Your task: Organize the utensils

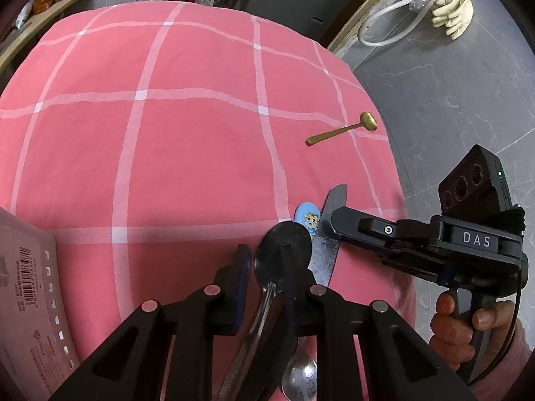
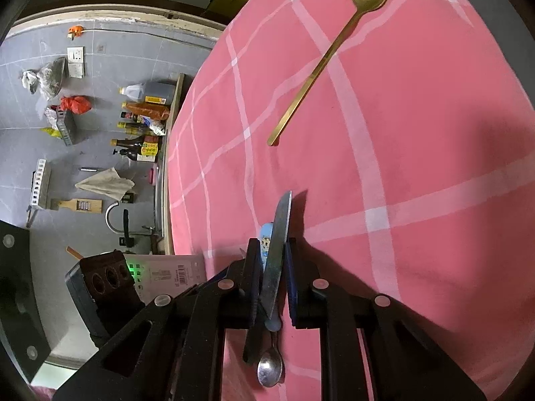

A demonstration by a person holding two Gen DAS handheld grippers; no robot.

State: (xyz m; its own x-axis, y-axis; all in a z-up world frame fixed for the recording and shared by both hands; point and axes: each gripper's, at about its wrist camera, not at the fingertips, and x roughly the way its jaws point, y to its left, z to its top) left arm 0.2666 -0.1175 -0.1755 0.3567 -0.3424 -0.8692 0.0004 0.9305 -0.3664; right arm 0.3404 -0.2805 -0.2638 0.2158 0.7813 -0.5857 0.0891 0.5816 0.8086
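Right wrist view — gold spoon (image 2: pixel 329 54) beyond knife (image 2: pixel 277 257)

The white letters "DAS" stand on a small label on the side of the right gripper (image 1: pixel 329 225); the tiny print by the barcode on the plastic box (image 1: pixel 30 307) is too small to read.

Bottles (image 2: pixel 143 123), rag (image 2: pixel 105 183), hose (image 1: pixel 384 23) on floor (image 1: pixel 451 83)

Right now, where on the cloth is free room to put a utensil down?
Free: the wide pink cloth left of the gold spoon and beyond the box. Crowded: the near edge, where both tongs, left and right, meet at the knife and spoons.
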